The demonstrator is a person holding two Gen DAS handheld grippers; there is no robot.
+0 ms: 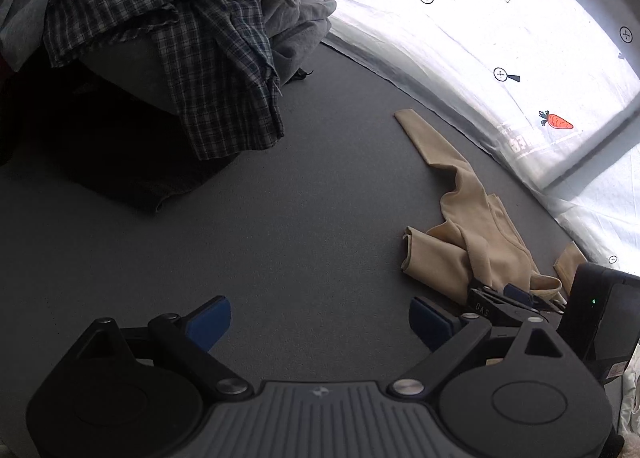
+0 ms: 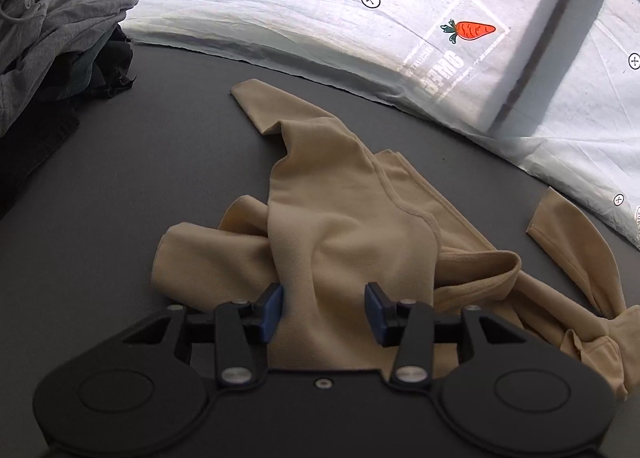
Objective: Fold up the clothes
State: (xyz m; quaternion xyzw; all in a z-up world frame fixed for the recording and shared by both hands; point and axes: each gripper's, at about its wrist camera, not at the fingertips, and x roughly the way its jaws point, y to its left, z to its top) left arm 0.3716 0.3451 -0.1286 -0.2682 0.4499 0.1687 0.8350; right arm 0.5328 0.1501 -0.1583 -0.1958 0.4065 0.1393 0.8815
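A beige long-sleeved garment (image 2: 344, 225) of soft, matte knit lies crumpled on a dark grey, finely textured tabletop (image 1: 280, 242). Its body is bunched into rounded folds with a stitched hem edge showing. One sleeve (image 2: 256, 101) runs flat and narrow toward the far left. The other sleeve (image 2: 568, 234) lies off to the right, its cuff pointing toward the far edge. In the left wrist view the garment's long axis runs diagonally, from the sleeve tip at upper centre down to the bunched body at lower right.

The right gripper (image 2: 324, 312), black with blue pads, points steeply down over the near edge of the garment. Its jaws stand partly apart with a ridge of beige fabric rising between them. The left pad (image 2: 273, 308) lies against the cloth. The right pad (image 2: 376, 312) appears just beside it, and a firm pinch cannot be confirmed.

The left gripper (image 1: 320, 324) hangs tilted downward over bare tabletop, left of the garment. Its jaws are spread wide and hold nothing. The right gripper's fingers and housing show at the lower right of the left wrist view, touching the garment.

At far left sits a heap of clothes: a crinkled dark plaid shirt (image 1: 180, 57) draped over grey fleece items (image 2: 52, 33). A translucent white plastic sheet (image 2: 320, 17), creased and printed with crosshair marks and a carrot (image 2: 472, 30), borders the far edge of the table.
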